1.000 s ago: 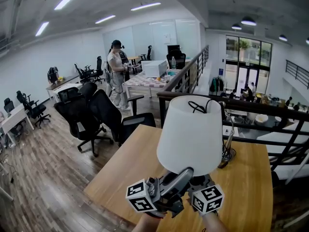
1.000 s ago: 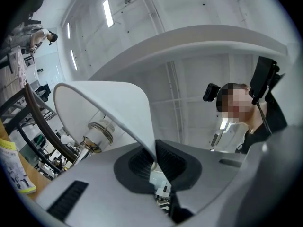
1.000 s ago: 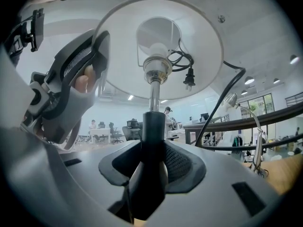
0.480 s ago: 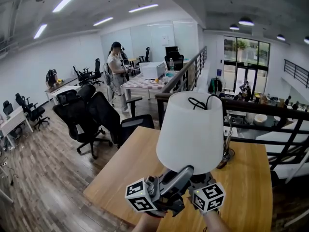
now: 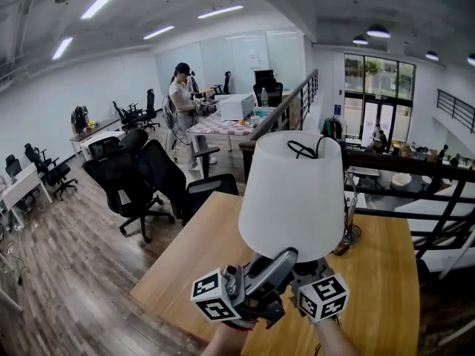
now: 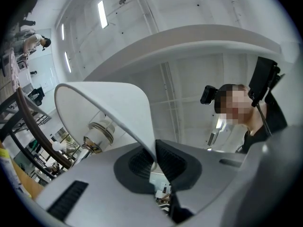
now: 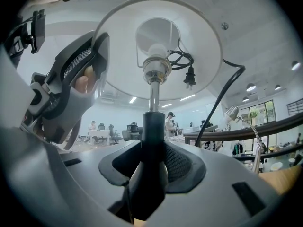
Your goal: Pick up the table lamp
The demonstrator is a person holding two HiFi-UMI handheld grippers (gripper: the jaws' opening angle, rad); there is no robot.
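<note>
over the table (image 5: 375,288), the lamp (image 5: 293,191) stands upright between both grippers. left gripper (image 5: 288,256) is pinched tight on the lower rim of the shade (image 6: 113,105); right gripper (image 5: 310,271) is clamped on the dark stem (image 7: 152,126). its cord (image 7: 185,64) is bundled inside the shade.

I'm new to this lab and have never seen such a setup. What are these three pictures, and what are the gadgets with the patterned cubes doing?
There is no robot here: a person holds a two-jaw gripper in each hand. One picture comes from a camera on the person's head, the other two from cameras riding on the grippers. The left gripper pinches the rim of the white shade of the table lamp. The right gripper clamps its dark stem. Below is a wooden table, with a slim metal lamp on it. The cubes are part of the grippers.
</note>
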